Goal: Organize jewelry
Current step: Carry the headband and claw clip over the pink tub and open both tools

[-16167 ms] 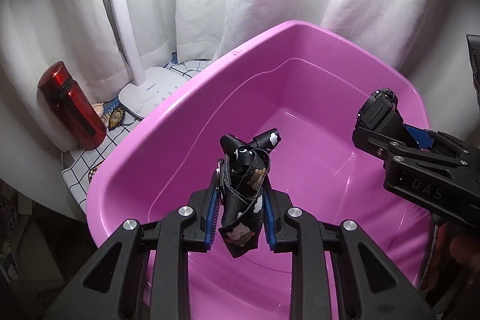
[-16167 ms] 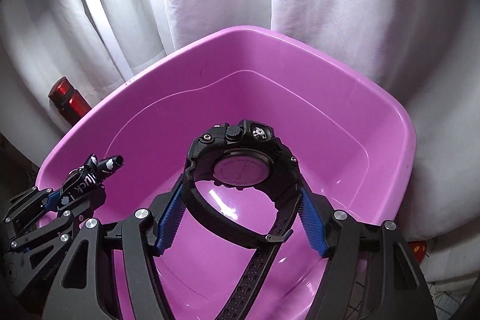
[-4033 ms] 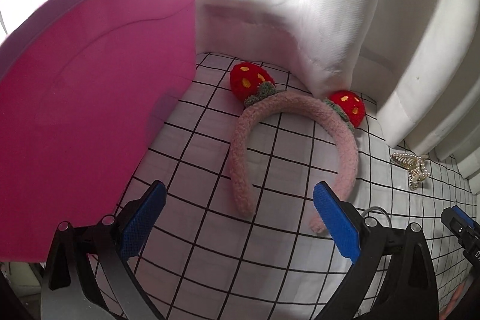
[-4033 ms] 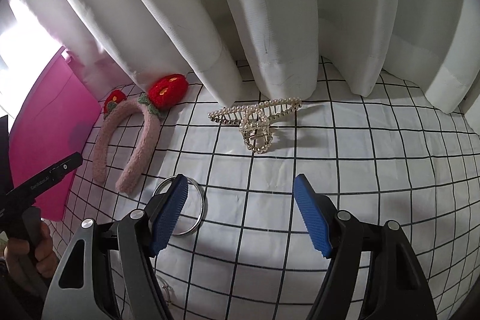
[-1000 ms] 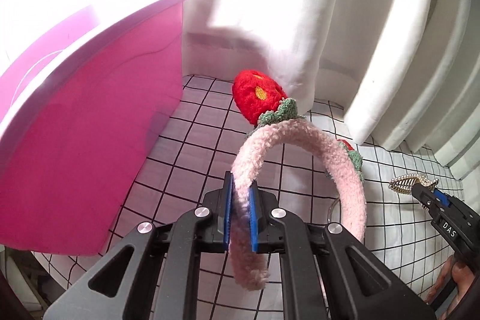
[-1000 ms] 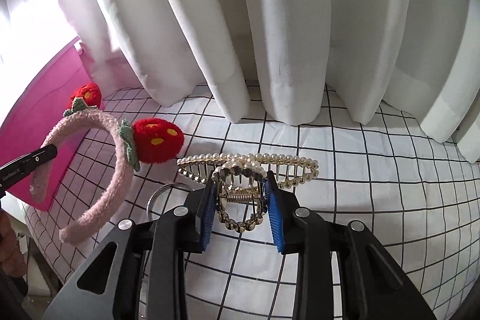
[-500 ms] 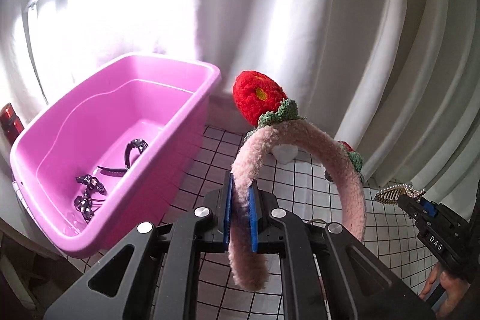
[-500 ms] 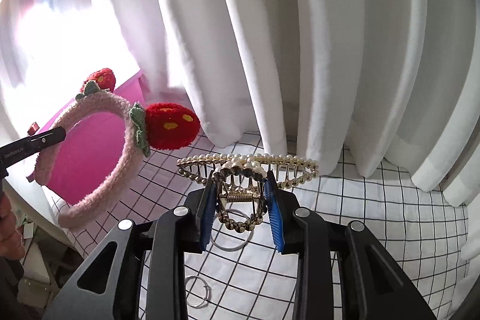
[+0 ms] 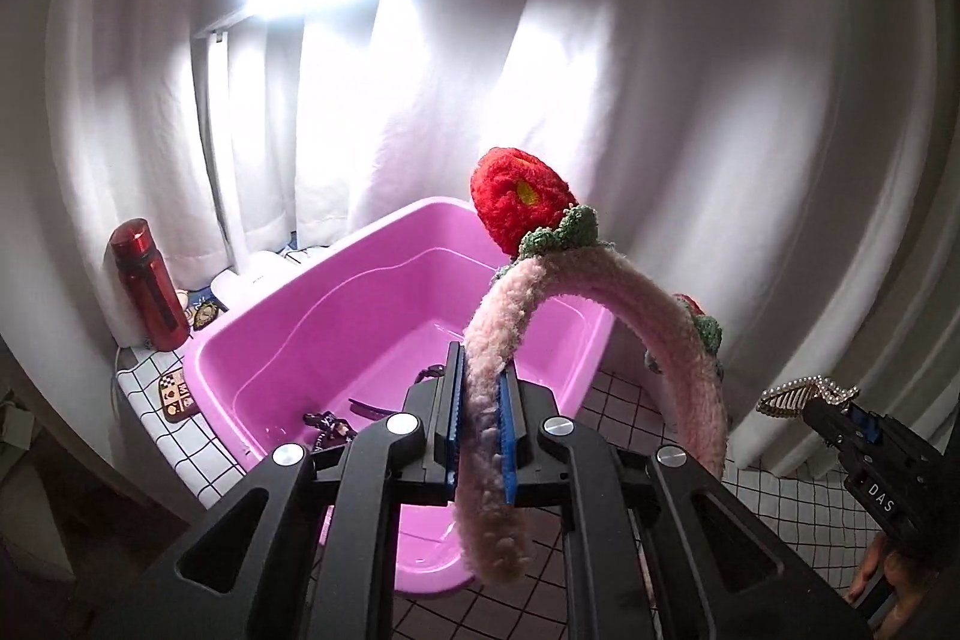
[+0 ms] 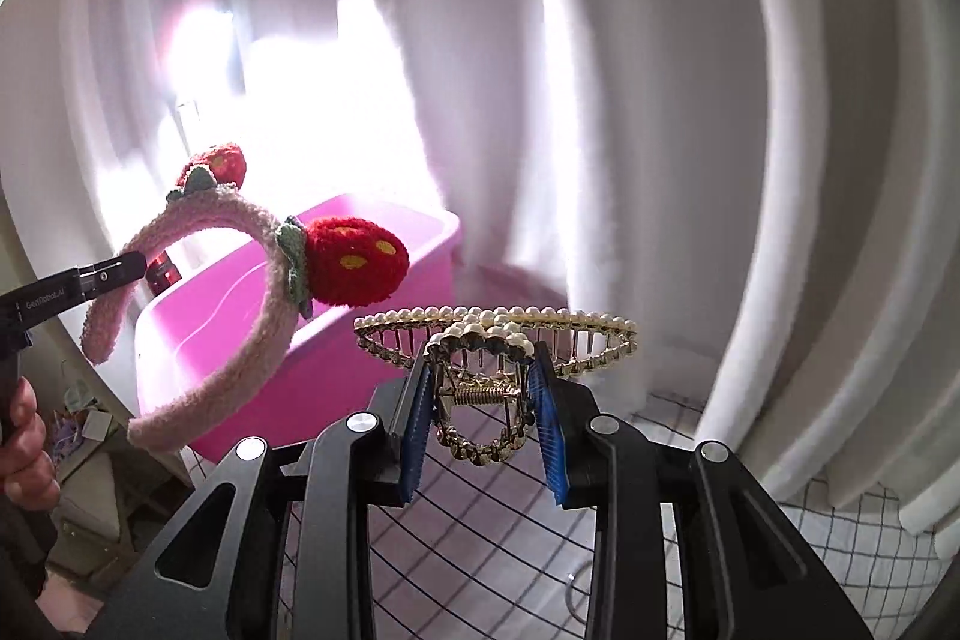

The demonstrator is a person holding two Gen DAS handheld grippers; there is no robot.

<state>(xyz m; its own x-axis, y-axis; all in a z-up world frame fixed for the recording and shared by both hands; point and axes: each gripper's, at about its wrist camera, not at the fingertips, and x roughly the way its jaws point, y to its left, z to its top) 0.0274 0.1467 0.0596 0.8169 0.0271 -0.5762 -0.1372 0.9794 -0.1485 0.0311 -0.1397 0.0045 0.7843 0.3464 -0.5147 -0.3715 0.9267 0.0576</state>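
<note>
Both pieces have left the bench since a second ago: left hand-held gripper clamps the pink headband, right hand-held gripper clamps the pearl hair claw, both in the air near the pink tub, so drop-off looks next

pink headband, magenta tub, grid-check cloth

My left gripper's matt black plastic fingers pinch a fuzzy pink plush headband with woolly red strawberries. My right gripper, with ribbed blue pads, holds a shiny gold metal hair claw beaded with glossy pearls. The pink tub is smooth, glossy plastic; the curtain is soft white cloth.
</note>
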